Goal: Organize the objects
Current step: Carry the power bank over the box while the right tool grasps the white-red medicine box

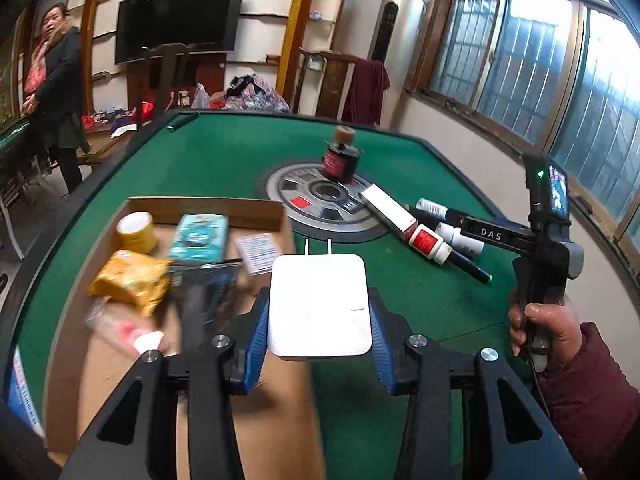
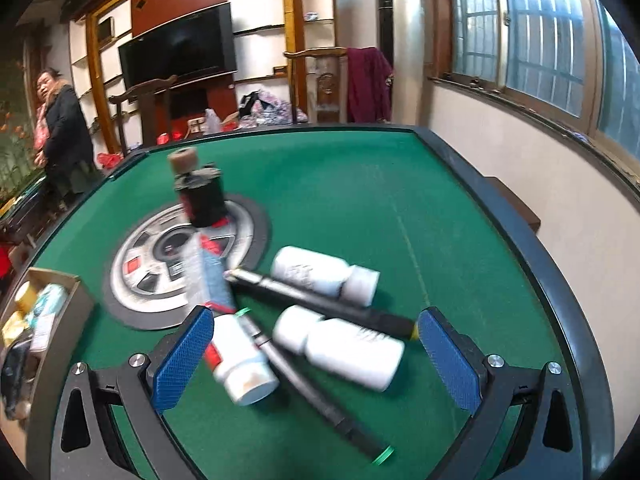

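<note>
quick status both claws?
Left claw: shut on the white charger.
Right claw: open, empty, above the white bottles.

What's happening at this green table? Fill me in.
A person is sorting clutter into a cardboard box. The left claw grips a white plug-in charger at the box's edge. The right claw hangs open over white bottles and black pens lying on the table.
</note>
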Motion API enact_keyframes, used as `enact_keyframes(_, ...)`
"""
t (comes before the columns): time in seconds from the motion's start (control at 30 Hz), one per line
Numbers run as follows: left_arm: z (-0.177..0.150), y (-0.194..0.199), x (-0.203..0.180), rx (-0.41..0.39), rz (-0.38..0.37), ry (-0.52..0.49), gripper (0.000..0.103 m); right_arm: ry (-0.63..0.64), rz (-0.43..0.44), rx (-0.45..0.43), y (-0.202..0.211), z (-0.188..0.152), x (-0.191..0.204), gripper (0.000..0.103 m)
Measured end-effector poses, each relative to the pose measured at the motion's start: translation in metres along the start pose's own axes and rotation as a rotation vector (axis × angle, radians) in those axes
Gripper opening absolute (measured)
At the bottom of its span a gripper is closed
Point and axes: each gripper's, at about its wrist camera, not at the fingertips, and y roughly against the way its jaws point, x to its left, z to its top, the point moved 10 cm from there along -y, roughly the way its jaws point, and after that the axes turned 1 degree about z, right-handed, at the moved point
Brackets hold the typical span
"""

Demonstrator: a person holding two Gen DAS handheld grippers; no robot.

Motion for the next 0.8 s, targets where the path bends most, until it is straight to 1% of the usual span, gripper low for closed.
enact_keyframes(0.1,-0.003,0.018,0.02,-0.022,0.008,0.019,0.044,0.035,0.038,0.02,0.003,0.007,0.019,0.103)
enact_keyframes(0.17,-0.007,0.029,0.034,-0.033,0.009,0.042,0.044,0.066,0.078,0.034,0.004,0.015,0.036,0.103)
enact_keyframes(0.33,-0.016,0.048,0.067,-0.053,0.023,0.102,0.044,0.129,0.225,0.164,-0.009,0.027,0.084,0.103)
enact_keyframes(0.4,-0.017,0.052,0.08,-0.064,0.038,0.116,0.044,0.145,0.254,0.218,-0.02,0.028,0.097,0.102)
enact_keyframes(0.47,-0.018,0.053,0.088,-0.068,0.038,0.133,0.044,0.166,0.239,0.253,-0.033,0.025,0.104,0.094)
enact_keyframes(0.53,-0.021,0.053,0.096,-0.068,0.037,0.15,0.044,0.185,0.213,0.301,-0.05,0.02,0.108,0.089)
enact_keyframes(0.73,-0.028,0.048,0.106,-0.055,0.031,0.163,0.044,0.237,0.113,0.387,-0.087,0.005,0.098,0.087)
enact_keyframes(0.8,-0.029,0.045,0.106,-0.051,0.027,0.163,0.044,0.266,0.082,0.379,-0.091,0.008,0.096,0.088)
